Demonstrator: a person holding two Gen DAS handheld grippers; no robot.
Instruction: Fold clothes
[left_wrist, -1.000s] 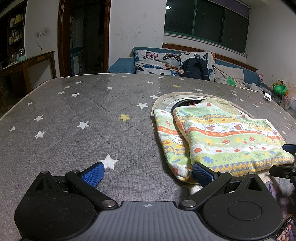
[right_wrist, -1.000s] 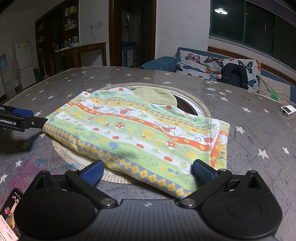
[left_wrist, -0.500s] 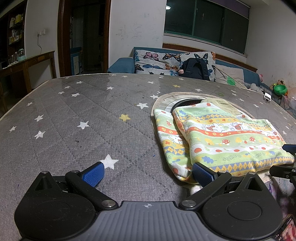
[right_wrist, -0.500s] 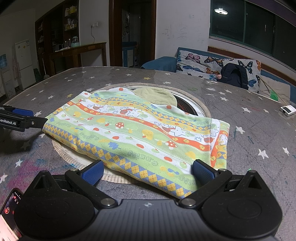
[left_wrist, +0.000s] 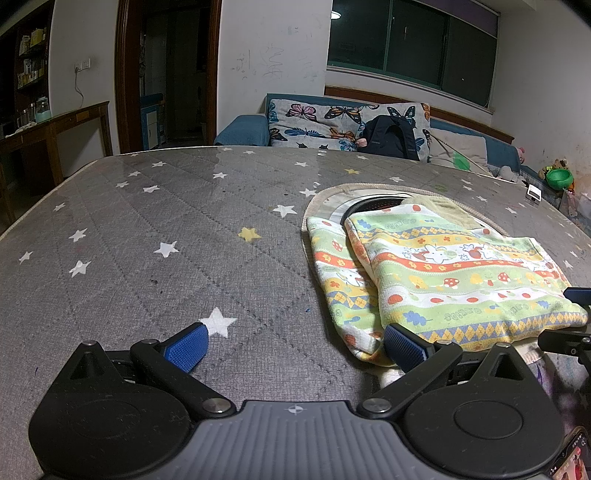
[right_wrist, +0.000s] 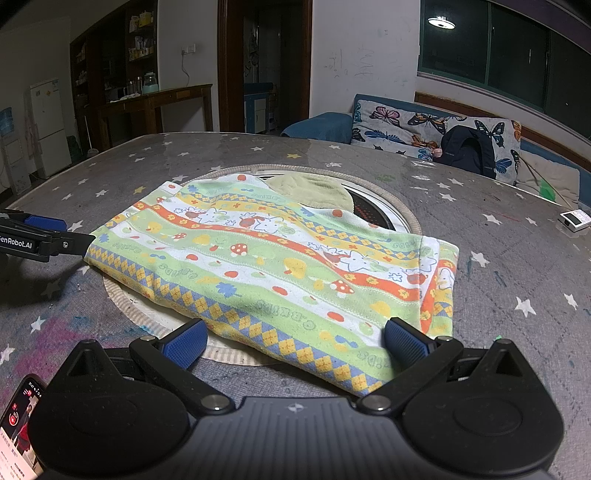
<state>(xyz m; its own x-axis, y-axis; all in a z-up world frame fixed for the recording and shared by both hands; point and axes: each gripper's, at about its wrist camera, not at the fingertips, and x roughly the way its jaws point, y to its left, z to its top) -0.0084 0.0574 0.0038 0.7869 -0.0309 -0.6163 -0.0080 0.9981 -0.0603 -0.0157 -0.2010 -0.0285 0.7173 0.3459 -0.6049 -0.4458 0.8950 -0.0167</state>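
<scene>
A folded green, orange and yellow patterned garment (left_wrist: 443, 280) lies on the grey star-print table (left_wrist: 166, 229), right of centre in the left wrist view. In the right wrist view the garment (right_wrist: 280, 266) fills the middle. My left gripper (left_wrist: 295, 345) is open and empty, its right finger beside the garment's near left corner. My right gripper (right_wrist: 293, 341) is open and empty, with the garment's near edge lying between its fingers. The left gripper's fingers (right_wrist: 48, 240) show at the garment's left edge in the right wrist view.
A round woven mat (right_wrist: 402, 218) with a dark disc and a pale green cloth (right_wrist: 314, 190) lies under the garment. A phone (right_wrist: 22, 421) lies at the near left. A small white box (right_wrist: 574, 218) sits far right. A sofa with a backpack (left_wrist: 391, 138) stands behind.
</scene>
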